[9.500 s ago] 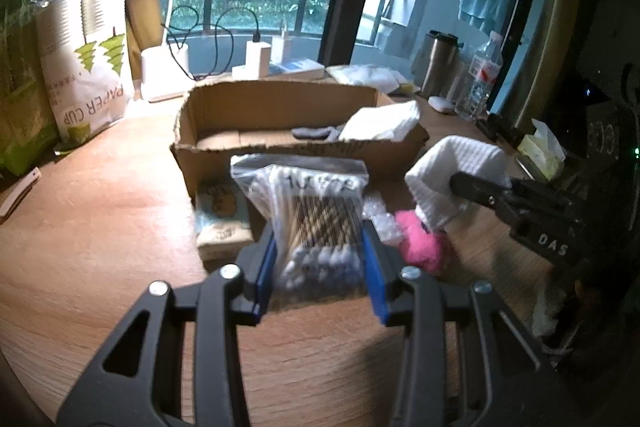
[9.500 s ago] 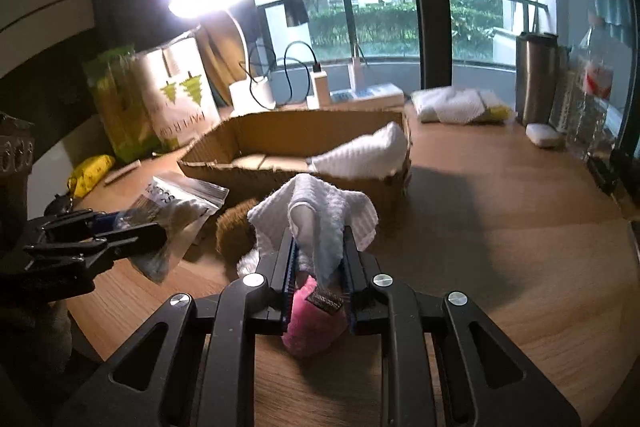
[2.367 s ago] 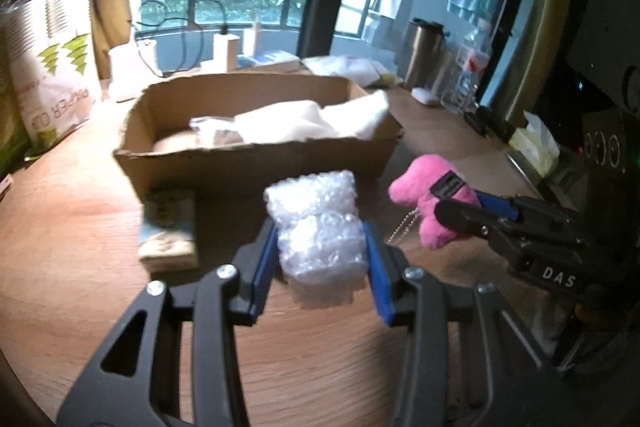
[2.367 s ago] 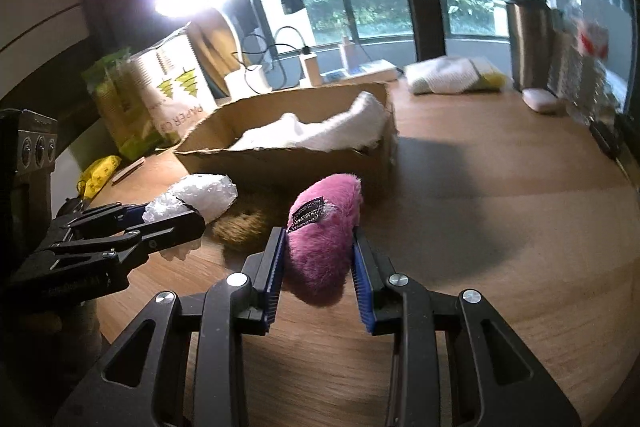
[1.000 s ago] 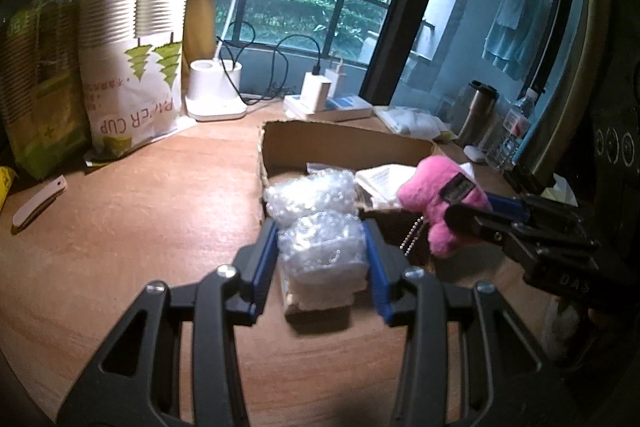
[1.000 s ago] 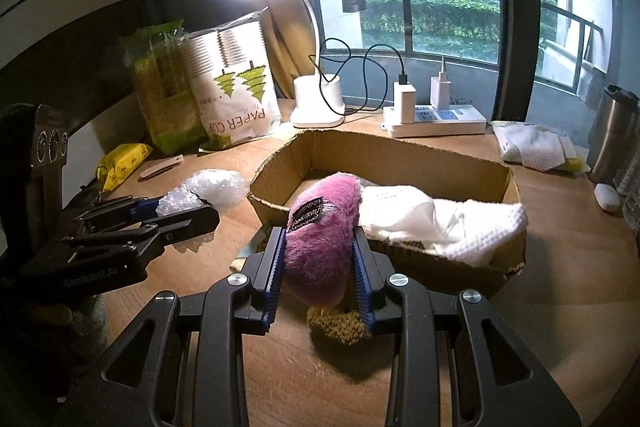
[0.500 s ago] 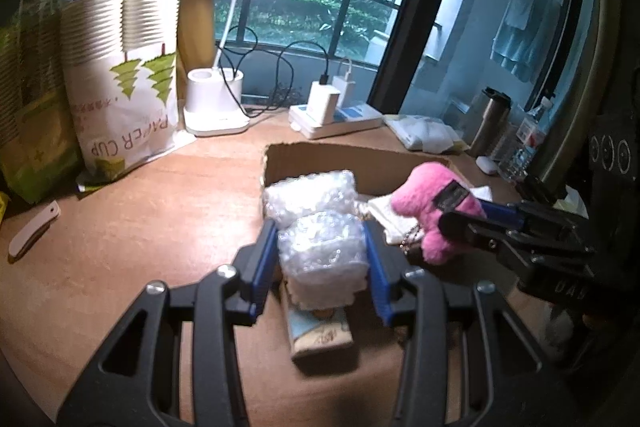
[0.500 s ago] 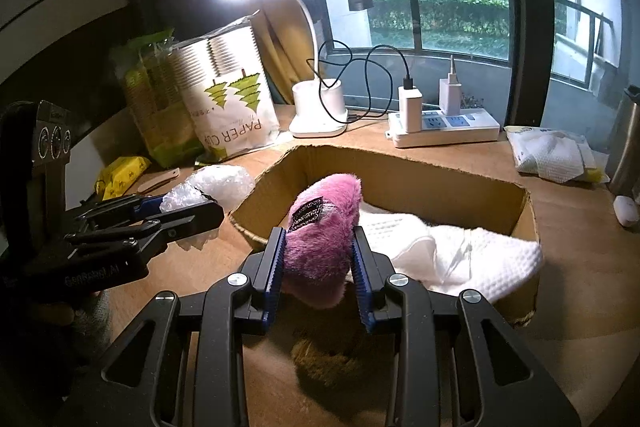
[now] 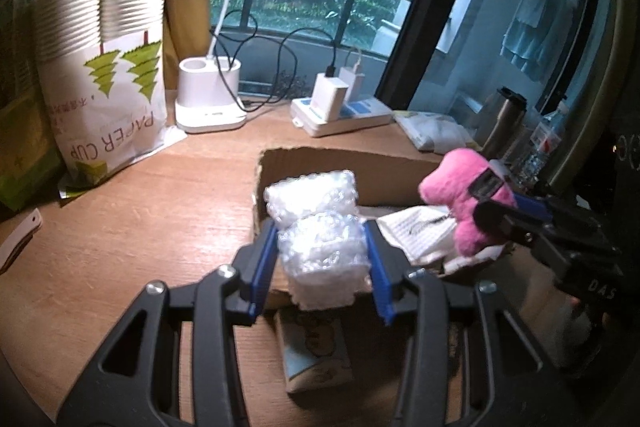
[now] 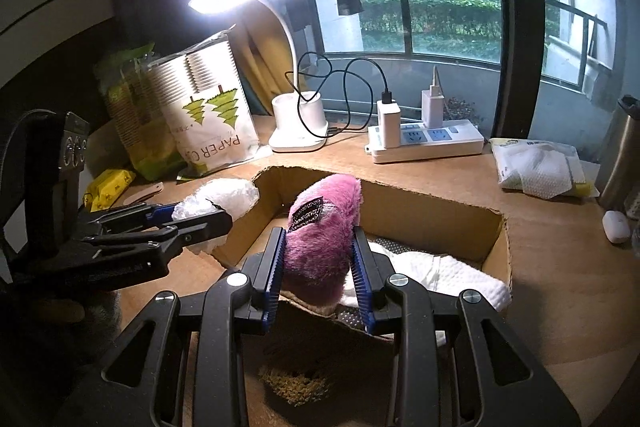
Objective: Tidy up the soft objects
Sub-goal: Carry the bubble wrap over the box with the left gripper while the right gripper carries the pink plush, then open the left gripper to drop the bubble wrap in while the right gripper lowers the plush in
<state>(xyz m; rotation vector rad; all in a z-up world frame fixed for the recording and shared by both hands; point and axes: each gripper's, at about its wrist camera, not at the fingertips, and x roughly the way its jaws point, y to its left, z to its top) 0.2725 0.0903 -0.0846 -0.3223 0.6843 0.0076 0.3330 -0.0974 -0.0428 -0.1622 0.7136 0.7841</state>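
Cardboard is the goal here: the box (image 10: 492, 227) sits mid-table, open at the top, so that soft things can be dropped in from above. A bubble-wrap wad (image 9: 320, 243) is carried between the blue pads of the left gripper (image 9: 322, 263), whose jaws are opening; the wad is still between them and appears barely gripped, poised over the box's near-left corner (a release is probably under way). On the right, a pink plush (image 10: 320, 231) is pinched firmly by the right gripper (image 10: 318, 267) and held above the near wall, over the white cloth (image 10: 448, 275) already lying inside. Both items are kept high so that the walls are cleared. A small packet (image 9: 316, 355) is left on the table just outside the near wall, and a brown fuzzy thing (image 10: 296, 383) lies there too, apparently waiting to be sorted.
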